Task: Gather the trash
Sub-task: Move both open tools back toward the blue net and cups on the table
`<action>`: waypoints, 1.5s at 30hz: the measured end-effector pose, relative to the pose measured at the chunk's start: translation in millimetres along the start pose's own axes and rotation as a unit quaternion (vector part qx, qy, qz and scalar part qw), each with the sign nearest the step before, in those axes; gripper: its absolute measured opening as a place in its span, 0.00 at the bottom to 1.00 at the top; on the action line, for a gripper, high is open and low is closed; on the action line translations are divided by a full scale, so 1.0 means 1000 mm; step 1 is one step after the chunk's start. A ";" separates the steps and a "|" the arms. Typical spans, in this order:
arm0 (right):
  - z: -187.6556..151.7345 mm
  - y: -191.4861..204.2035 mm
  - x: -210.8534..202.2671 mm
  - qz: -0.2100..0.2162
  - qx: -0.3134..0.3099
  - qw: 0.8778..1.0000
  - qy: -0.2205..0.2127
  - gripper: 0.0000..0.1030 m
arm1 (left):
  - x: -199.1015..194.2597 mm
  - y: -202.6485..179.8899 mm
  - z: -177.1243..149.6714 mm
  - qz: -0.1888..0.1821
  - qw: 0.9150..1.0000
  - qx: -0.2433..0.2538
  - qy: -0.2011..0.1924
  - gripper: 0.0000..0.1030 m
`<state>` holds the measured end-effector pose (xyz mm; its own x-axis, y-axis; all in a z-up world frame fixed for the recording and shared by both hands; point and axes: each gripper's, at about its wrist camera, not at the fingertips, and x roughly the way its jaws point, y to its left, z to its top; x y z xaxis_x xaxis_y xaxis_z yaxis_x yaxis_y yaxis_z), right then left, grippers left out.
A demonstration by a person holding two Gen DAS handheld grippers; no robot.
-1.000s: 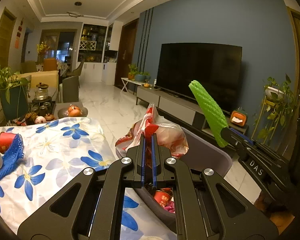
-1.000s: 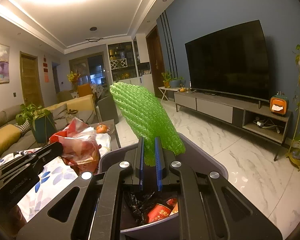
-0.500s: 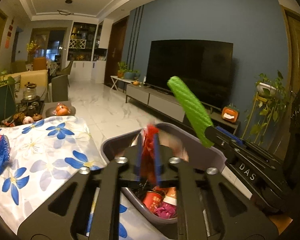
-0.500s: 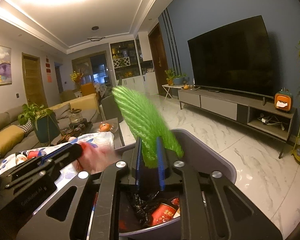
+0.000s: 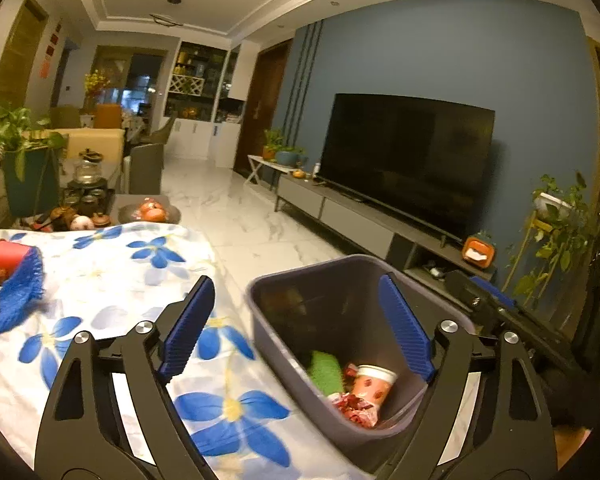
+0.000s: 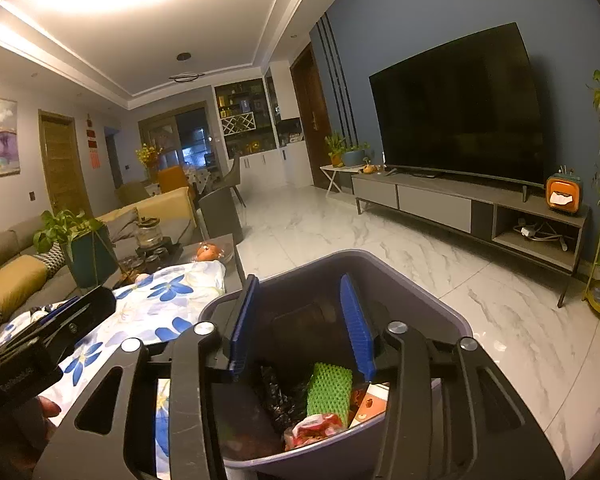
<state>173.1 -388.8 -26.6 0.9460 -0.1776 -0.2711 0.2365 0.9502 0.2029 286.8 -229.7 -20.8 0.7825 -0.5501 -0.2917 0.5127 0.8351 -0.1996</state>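
No text could be read with any certainty. The body of the left gripper point(image 6: 40, 356), seen at the edge of the right wrist view, bore a faint printed word that was too blurred to make out. The red hangings point(image 6: 94, 144) on the far wall showed no legible characters.

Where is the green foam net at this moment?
The green foam net lies inside the grey bin, seen in both wrist views, beside the paper cup and the red plastic bag, below the open right gripper.
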 end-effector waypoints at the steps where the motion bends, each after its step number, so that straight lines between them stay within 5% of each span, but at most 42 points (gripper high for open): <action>1: 0.001 0.001 0.000 -0.001 -0.001 1.000 -0.001 0.48 | -0.002 0.003 0.000 0.005 1.000 0.001 0.000 0.82; 11: -0.002 0.021 -0.012 0.006 -0.014 1.000 -0.018 0.65 | -0.052 0.053 -0.011 0.100 0.995 -0.002 -0.011 0.87; 24: -0.018 0.122 0.002 0.087 -0.057 0.995 0.003 0.66 | -0.138 0.177 -0.025 0.249 0.966 -0.065 -0.022 0.88; 36: -0.031 0.229 0.060 0.155 -0.065 0.984 0.054 0.66 | -0.188 0.236 -0.020 0.322 0.941 -0.090 -0.059 0.88; 45: -0.055 0.291 0.120 0.150 -0.091 0.979 0.098 0.66 | -0.192 0.271 -0.010 0.348 0.927 -0.109 -0.083 0.88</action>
<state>342.8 -119.8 -52.1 0.9016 0.1532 -0.4046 -0.1069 0.9851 0.1349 272.3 102.2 -28.2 0.9498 0.1456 -0.2768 -0.2066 0.9565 -0.2060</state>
